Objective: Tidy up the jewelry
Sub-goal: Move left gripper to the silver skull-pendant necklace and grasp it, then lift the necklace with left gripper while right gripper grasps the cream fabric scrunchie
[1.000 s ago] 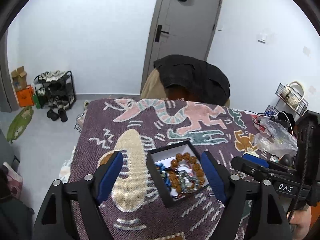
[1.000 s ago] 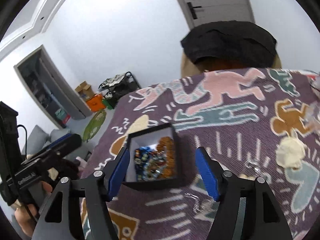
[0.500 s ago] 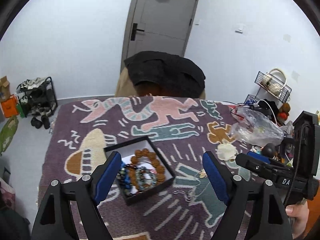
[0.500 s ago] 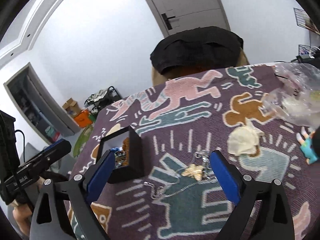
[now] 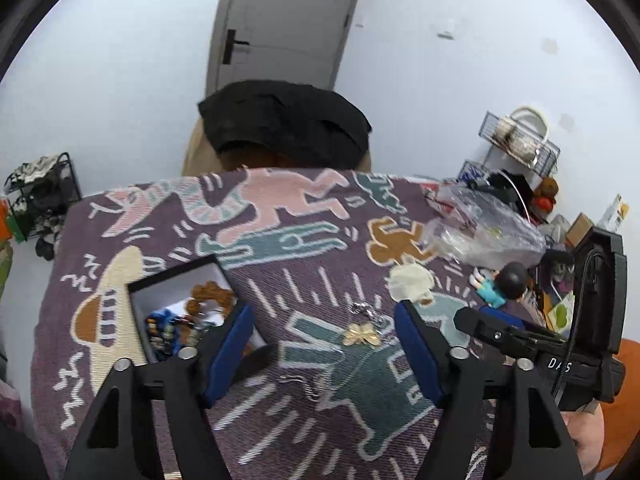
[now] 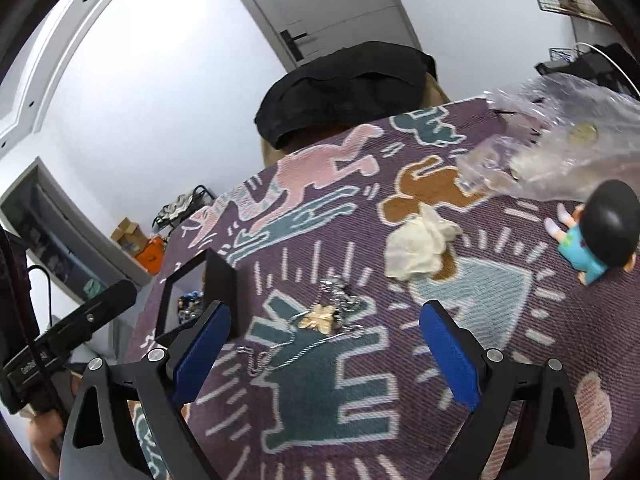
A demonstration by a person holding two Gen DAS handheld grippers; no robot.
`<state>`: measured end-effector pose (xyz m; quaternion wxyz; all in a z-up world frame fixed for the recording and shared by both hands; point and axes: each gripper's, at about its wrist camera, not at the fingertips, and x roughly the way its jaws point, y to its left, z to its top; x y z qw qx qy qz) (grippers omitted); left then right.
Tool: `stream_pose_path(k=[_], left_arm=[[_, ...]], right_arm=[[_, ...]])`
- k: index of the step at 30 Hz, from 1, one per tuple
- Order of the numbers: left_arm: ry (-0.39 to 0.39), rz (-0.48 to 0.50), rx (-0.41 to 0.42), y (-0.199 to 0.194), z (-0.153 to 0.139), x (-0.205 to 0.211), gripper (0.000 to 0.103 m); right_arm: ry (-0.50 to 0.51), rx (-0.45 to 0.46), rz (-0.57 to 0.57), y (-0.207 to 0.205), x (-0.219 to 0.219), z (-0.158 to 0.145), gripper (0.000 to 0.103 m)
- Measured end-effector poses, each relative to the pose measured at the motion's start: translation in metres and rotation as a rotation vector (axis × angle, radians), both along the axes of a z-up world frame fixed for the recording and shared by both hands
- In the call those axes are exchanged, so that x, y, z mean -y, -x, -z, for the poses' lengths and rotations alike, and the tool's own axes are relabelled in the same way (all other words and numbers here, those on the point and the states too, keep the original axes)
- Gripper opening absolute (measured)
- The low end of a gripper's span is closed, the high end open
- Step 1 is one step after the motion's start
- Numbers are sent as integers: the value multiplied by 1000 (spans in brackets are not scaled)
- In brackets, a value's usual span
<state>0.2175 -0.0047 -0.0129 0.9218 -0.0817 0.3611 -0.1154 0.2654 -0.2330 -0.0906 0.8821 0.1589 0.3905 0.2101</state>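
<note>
A: What sits at the left of the patterned cloth (image 5: 280, 292)?

B: A black jewelry box (image 5: 176, 292) holding bead bracelets (image 5: 210, 294), beside the left gripper (image 5: 322, 350), which gapes wide with nothing in it.

A: And moving right?

B: A gold butterfly necklace (image 6: 320, 318) lies loose on the cloth between the fingers of the right gripper (image 6: 324, 354), also spread wide and empty. Farther right lie a cream pouch (image 6: 420, 248) and a doll (image 6: 596, 236).

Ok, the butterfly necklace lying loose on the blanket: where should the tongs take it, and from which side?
Judging by its pose, grip the gold butterfly pendant, the only solid part; the thin chain lies flat and would likely slip. Come straight down from above with the open right tongs, fingers either side of the wings, away from the black box.
</note>
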Motion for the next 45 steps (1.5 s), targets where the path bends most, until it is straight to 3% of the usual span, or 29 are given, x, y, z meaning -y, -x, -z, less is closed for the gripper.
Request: stream_pose_path(k=[5, 8, 19, 22, 35, 36, 39, 45], left_arm=[[-7, 39, -28, -10, 11, 23, 69], [-11, 63, -55, -21, 18, 37, 62], [-21, 117, -180, -65, 53, 82, 60], [-27, 114, -217, -76, 66, 90, 53], [-69, 58, -294, -108, 106, 102, 46], [-88, 56, -293, -108, 107, 103, 42], [-102, 69, -304, -110, 108, 104, 16], [-70, 76, -282, -103, 97, 91, 14]], right_arm=[[-16, -7, 33, 0, 20, 4, 95], [-25, -12, 50, 1, 31, 6, 90], [-55, -62, 149, -4, 79, 24, 83], [-63, -71, 166, -6, 88, 28, 83], [-65, -92, 192, -16, 101, 37, 80], [-62, -91, 191, -16, 100, 37, 80], [-46, -93, 178, -20, 93, 38, 80], [-9, -114, 132, -33, 72, 41, 76]])
